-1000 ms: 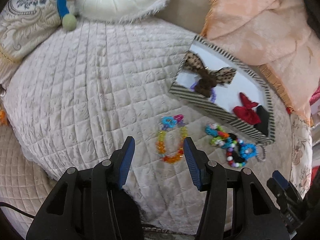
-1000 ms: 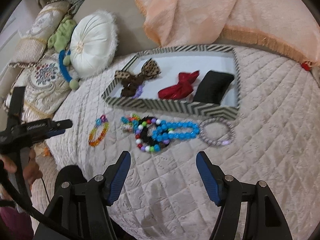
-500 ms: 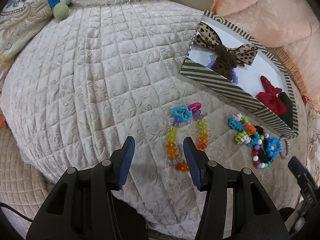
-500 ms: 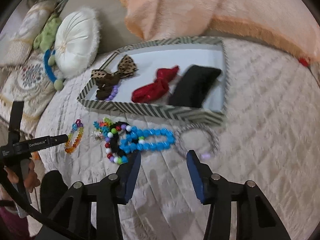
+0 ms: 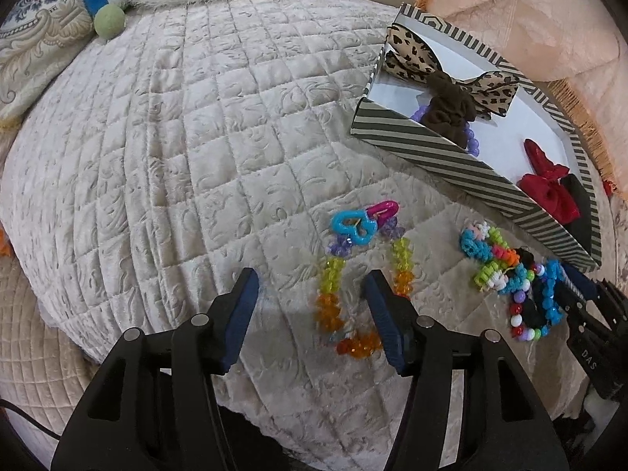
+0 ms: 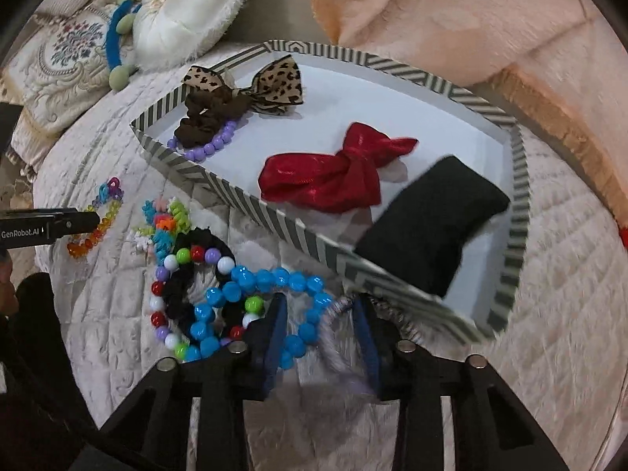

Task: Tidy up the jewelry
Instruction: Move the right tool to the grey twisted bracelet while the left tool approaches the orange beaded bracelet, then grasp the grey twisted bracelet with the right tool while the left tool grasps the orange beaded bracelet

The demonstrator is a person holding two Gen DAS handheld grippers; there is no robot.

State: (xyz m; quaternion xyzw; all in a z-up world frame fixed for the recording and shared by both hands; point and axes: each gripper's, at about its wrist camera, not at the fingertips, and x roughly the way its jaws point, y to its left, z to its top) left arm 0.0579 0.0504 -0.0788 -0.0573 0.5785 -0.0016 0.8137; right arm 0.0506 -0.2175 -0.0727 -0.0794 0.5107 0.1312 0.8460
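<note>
Bare quilted bedspread [image 5: 188, 149] lies open on the left. On the right, the striped box [image 5: 443, 151] wall, the rainbow bead bracelet [image 5: 333, 286] and tangled bracelet pile [image 6: 204, 271] obstruct passage.

Both wrist views look steeply down, close over the quilted beige bedspread [image 5: 204, 149], sharing the striped cardboard tray [image 6: 219, 186] and the beaded bracelets along its near edge.

A home, likely a bedroom or sitting room: a quilted cover [image 5: 196, 137], patterned cushion [image 6: 59, 62], round white pillow [image 6: 188, 11], peach blanket [image 6: 471, 19] and plush toy [image 6: 121, 31].
</note>
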